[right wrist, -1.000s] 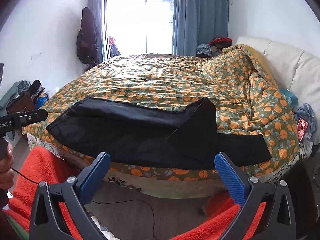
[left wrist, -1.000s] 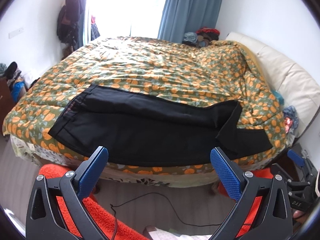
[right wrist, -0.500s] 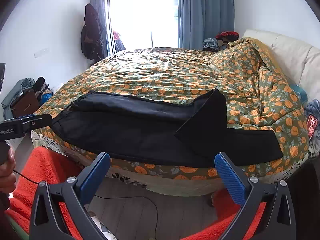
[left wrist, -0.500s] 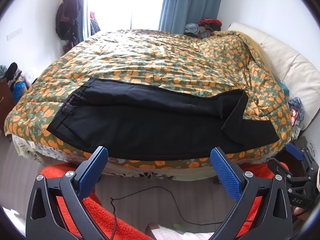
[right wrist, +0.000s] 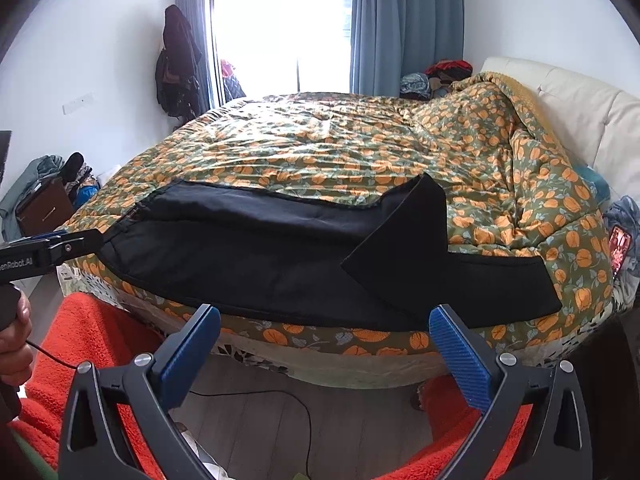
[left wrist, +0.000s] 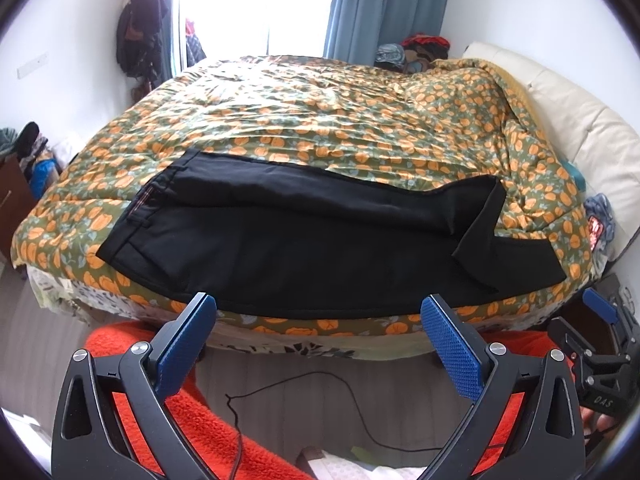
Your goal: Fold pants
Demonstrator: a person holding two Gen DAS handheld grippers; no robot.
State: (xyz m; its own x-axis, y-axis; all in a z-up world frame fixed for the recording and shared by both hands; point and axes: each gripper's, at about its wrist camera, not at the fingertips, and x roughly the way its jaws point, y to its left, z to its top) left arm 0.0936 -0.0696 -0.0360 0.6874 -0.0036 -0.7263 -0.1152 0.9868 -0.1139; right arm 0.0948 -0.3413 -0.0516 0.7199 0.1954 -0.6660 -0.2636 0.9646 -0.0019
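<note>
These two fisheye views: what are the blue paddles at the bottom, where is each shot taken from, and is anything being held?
Each view comes from a camera on a handheld gripper, looking along its two blue fingers. One shows the left gripper, the other the right gripper; a person holds both. Both are open, holding nothing, short of the bed. Black pants lie flat along the near edge of the patterned quilt, waistband left, one leg end turned back. The right view also catches the left gripper at its left edge.

Daylight floods in through the window — blown out to white; fisheye edges bend and darken
</note>
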